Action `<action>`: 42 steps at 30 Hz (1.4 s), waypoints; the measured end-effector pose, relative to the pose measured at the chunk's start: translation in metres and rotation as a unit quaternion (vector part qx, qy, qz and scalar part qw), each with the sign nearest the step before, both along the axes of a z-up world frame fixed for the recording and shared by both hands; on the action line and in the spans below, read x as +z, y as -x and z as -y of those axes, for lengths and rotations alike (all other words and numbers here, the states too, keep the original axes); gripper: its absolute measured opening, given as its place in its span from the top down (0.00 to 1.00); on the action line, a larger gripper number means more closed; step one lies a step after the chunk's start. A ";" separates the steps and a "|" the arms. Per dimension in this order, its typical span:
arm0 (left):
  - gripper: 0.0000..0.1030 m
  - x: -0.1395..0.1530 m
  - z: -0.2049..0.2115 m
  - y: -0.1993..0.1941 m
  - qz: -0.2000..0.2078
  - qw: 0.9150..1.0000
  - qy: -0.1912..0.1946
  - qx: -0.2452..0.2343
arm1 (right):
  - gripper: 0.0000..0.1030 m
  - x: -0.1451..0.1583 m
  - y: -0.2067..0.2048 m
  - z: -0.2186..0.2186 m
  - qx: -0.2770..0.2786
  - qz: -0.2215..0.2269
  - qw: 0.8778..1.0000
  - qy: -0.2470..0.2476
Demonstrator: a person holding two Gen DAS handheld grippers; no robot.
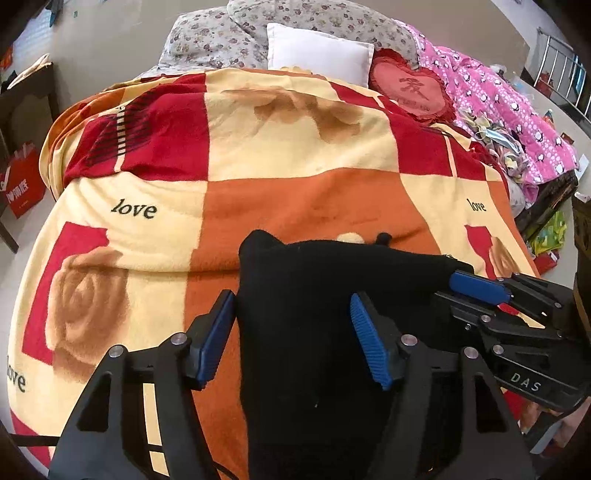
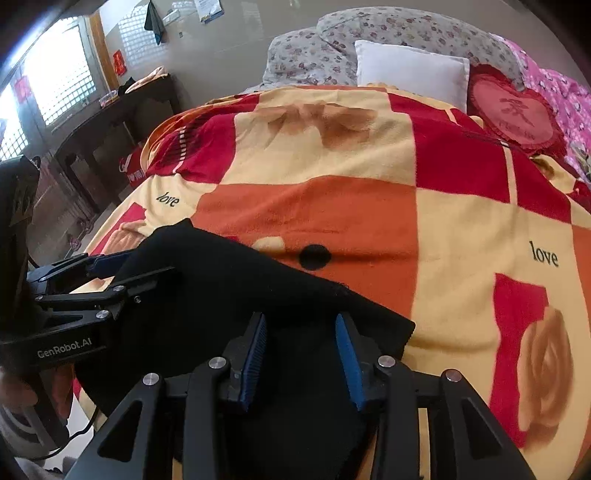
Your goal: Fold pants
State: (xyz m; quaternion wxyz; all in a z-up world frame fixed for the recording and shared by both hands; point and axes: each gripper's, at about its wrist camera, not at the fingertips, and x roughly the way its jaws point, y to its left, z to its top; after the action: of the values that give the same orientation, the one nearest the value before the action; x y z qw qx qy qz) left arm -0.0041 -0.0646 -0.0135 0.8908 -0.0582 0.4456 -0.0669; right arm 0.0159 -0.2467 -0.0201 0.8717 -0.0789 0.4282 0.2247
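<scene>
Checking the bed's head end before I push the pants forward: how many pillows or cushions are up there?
3: a floral pillow at the back, a white pillow in front of it, a red heart cushion to its right. The blanket may hide more.

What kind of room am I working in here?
Most likely a home bedroom: the black pants lie on a bed under a checked "love" blanket, with a white pillow and a red heart cushion at its head.

Black pants (image 1: pixel 314 314) on a blanket (image 1: pixel 295 155) checked in red, orange and cream, tan roses, black "love" lettering. Blue pads (image 1: pixel 365 343) on black grippers. White pillow (image 1: pixel 317 51), grey floral bedding (image 1: pixel 221 33), red heart cushion (image 1: pixel 413 86), pink dotted quilt (image 1: pixel 509 103).
</scene>
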 end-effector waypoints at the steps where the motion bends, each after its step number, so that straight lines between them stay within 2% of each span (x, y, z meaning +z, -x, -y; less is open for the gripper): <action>1: 0.37 0.000 0.000 0.000 0.000 1.000 0.000 -0.001 | 0.63 0.001 0.001 -0.001 0.003 -0.001 1.000 0.005; 7: 0.37 0.007 -0.005 0.010 -0.001 1.000 0.008 -0.007 | 0.63 0.017 0.035 0.005 0.017 0.004 1.000 0.016; 11: 0.37 0.008 -0.011 0.029 -0.002 1.000 0.018 -0.016 | 0.62 0.013 0.064 0.016 0.016 -0.003 0.999 0.034; 13: 0.37 0.004 -0.013 0.035 -0.005 1.000 0.025 -0.018 | 0.56 0.006 0.072 0.025 0.006 -0.010 0.999 0.030; 16: 0.37 -0.007 -0.016 0.040 -0.019 0.999 0.044 -0.020 | 0.52 -0.011 0.073 0.038 -0.003 -0.032 0.999 0.003; 18: 0.37 -0.007 -0.021 0.042 -0.024 0.998 0.061 -0.019 | 0.52 -0.006 0.070 0.047 -0.004 -0.044 0.999 -0.031; 21: 0.37 0.001 -0.034 0.044 -0.015 0.996 0.082 -0.011 | 0.52 0.005 0.065 0.060 -0.021 -0.036 0.996 -0.077; 24: 0.28 0.002 -0.043 0.041 -0.009 0.995 0.099 -0.003 | 0.50 -0.004 0.049 0.066 -0.032 -0.061 0.992 -0.104; 27: 0.28 -0.007 -0.042 0.032 -0.029 0.991 0.128 -0.020 | 0.47 -0.016 0.036 0.065 -0.034 -0.081 0.989 -0.119; 30: 0.28 -0.019 -0.032 0.025 -0.044 0.991 0.125 -0.032 | 0.45 -0.022 0.028 0.070 -0.039 -0.085 0.983 -0.156; 32: 0.28 -0.023 -0.028 0.022 -0.046 0.988 0.140 -0.039 | 0.44 -0.030 0.023 0.075 -0.043 -0.097 0.977 -0.185; 33: 0.28 -0.024 -0.026 0.021 -0.047 0.987 0.145 -0.042 | 0.44 -0.032 0.022 0.077 -0.042 -0.093 0.975 -0.200; 35: 0.34 -0.023 -0.023 0.019 -0.050 0.986 0.149 -0.051 | 0.47 -0.031 0.023 0.075 -0.036 -0.086 0.977 -0.193; 37: 0.38 -0.018 -0.019 0.019 -0.044 0.988 0.135 -0.054 | 0.57 -0.025 0.026 0.071 -0.028 -0.073 0.980 -0.182; 39: 0.44 -0.011 -0.017 0.018 -0.040 0.989 0.125 -0.062 | 0.61 -0.015 0.025 0.067 -0.018 -0.063 0.983 -0.172; 42: 0.47 0.004 -0.020 0.012 -0.025 0.990 0.123 -0.068 | 0.63 0.006 0.020 0.062 -0.007 -0.038 0.985 -0.166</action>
State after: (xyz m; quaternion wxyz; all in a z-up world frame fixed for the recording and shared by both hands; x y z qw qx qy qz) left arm -0.0164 -0.0446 -0.0094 0.8589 -0.1390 0.4588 -0.1804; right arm -0.0043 -0.3092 -0.0143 0.8577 0.0788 0.4178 0.2892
